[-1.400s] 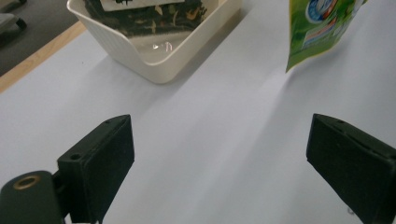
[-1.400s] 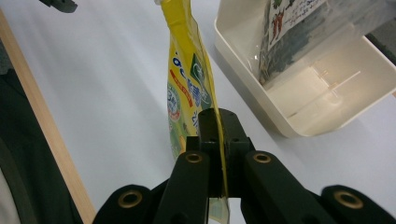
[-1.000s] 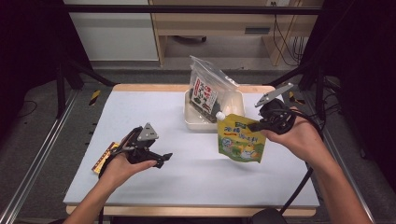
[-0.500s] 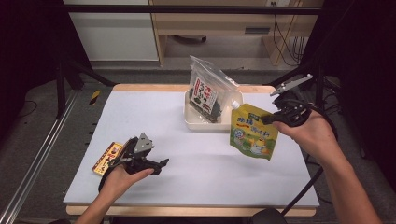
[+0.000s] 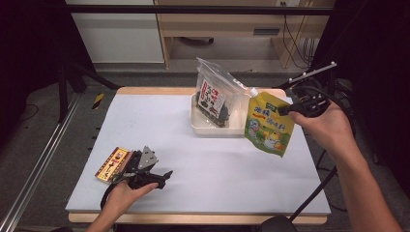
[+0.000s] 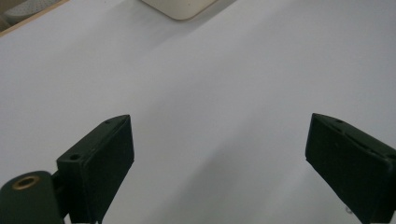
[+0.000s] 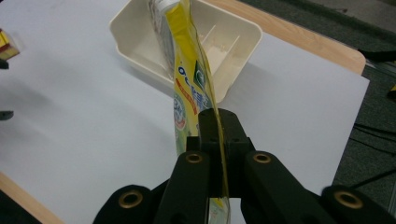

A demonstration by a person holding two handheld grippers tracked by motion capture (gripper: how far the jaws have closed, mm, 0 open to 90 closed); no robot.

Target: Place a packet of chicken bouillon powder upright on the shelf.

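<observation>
Two grippers | right gripper (image 5: pixel 285 109): jaws clamped on yellow pouch (image 5: pixel 268 124) edge, pouch hanging in air just beside cream tray (image 5: pixel 215 129) | left gripper (image 5: pixel 162 176): jaws wide, nothing between, low over white table (image 5: pixel 217 169).

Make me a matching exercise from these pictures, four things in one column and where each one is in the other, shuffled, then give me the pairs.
Things:
1. yellow pouch
2. clear snack bag
3. red and yellow packet
4. left hand-held gripper

Places or states:
A. standing in the cream tray
B. lying flat on the table beside the left hand
C. clamped in the right hand-held gripper, lifted off the table
D. open, low over bare table

Pairs: 1-C, 2-A, 3-B, 4-D
</observation>
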